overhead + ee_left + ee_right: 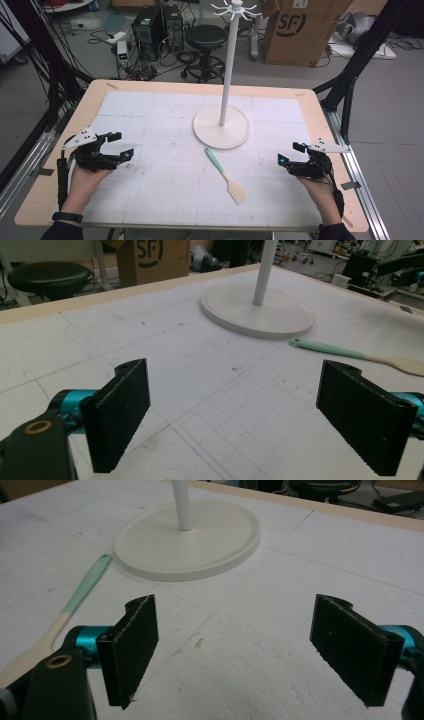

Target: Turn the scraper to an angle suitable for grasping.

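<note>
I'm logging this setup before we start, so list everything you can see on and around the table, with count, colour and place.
spatula: one, mint handle and wooden blade, flat on the mat, near the stand's base
stand: one, white pole on round base, far centre of mat
mat: one, white with grid, covering the table
table: one, light wood
stool: one, black, behind table
cardboard box: one, brown, floor behind
computer towers: two, black, floor behind
left tool: open, empty, left side
right tool: open, empty, right side

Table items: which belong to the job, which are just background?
Likely in play:
spatula
white hook stand
left claw, open
right claw, open

Just lying about:
black stool
cardboard box
computer towers
</note>
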Motion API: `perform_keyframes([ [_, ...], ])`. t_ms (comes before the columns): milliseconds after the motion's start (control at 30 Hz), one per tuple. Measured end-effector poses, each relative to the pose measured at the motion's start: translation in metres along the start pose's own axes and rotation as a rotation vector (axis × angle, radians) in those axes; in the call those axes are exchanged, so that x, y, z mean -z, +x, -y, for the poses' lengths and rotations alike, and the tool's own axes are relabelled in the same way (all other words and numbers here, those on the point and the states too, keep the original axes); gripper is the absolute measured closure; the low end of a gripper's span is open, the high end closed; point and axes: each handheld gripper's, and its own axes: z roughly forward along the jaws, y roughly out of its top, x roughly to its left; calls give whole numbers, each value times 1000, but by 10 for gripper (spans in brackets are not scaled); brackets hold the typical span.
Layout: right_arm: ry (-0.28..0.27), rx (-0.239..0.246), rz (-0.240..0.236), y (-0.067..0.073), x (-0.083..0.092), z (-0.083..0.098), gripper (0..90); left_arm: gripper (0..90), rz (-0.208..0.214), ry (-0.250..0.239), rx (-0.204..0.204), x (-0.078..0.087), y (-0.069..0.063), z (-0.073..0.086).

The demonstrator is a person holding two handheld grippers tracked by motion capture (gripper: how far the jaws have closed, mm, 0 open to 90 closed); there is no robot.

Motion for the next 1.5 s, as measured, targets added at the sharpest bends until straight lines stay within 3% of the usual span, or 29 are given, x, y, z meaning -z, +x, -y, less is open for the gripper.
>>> perform_keyframes([
  [367,7,-12,-5,0,1,0,190,141,1,-7,10,2,0,-1],
  [667,20,-24,-23,8,0,-6,191,141,6,-13,17,3,0,-1],
  [1100,38,21,-81,40,-20,-23,194,141,16,-4,-1,3,-1,2],
  [1300,37,42,-113,61,-36,-31,194,141,21,-7,2,3,-1,2],
  [1367,48,45,-145,70,-45,-33,194,141,27,-9,-2,3,-2,1],
  [1500,62,64,-157,77,-53,-35,194,141,25,-12,2,4,-2,1],
])
